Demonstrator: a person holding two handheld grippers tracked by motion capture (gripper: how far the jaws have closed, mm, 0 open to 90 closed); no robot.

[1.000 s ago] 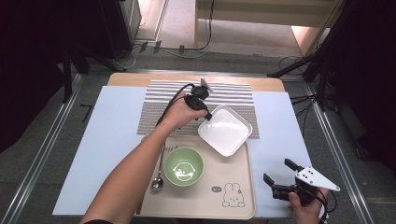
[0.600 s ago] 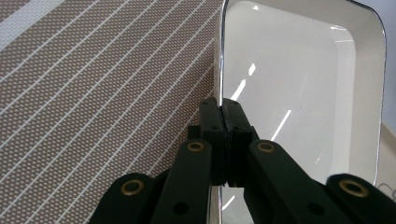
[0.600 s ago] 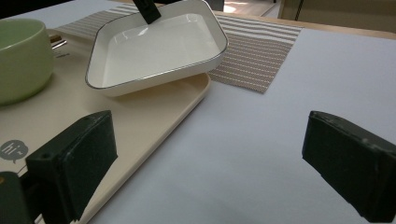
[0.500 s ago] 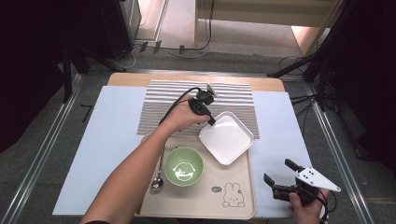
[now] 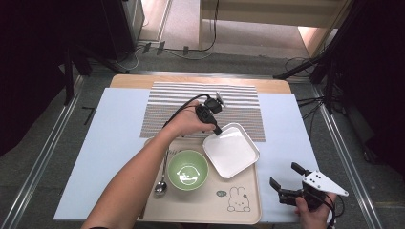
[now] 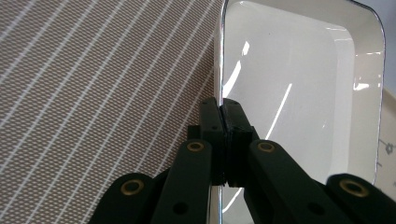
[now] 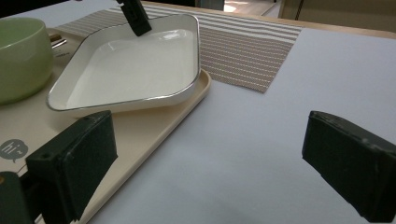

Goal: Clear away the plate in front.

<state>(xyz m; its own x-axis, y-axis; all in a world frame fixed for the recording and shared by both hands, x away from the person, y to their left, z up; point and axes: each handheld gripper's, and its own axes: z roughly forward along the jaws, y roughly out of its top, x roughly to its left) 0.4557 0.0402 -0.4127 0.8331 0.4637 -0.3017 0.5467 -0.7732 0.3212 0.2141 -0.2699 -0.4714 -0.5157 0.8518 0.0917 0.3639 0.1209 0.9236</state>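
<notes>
At the far right corner of the beige tray (image 5: 210,210), the left tool (image 5: 216,130) pinches the rim of a white square dish (image 5: 231,151), its jaws closed thin on the dish's far corner, apparently so the dish can be steered flat onto the tray beside the green bowl (image 5: 186,170). The dish rests partly over the tray's edge, by the striped mat (image 5: 205,102), directly ahead of that tool. Near the desk's (image 5: 110,138) right front corner, the right tool (image 5: 285,187) waits with jaws spread wide, holding nothing, well apart from the dish.
</notes>
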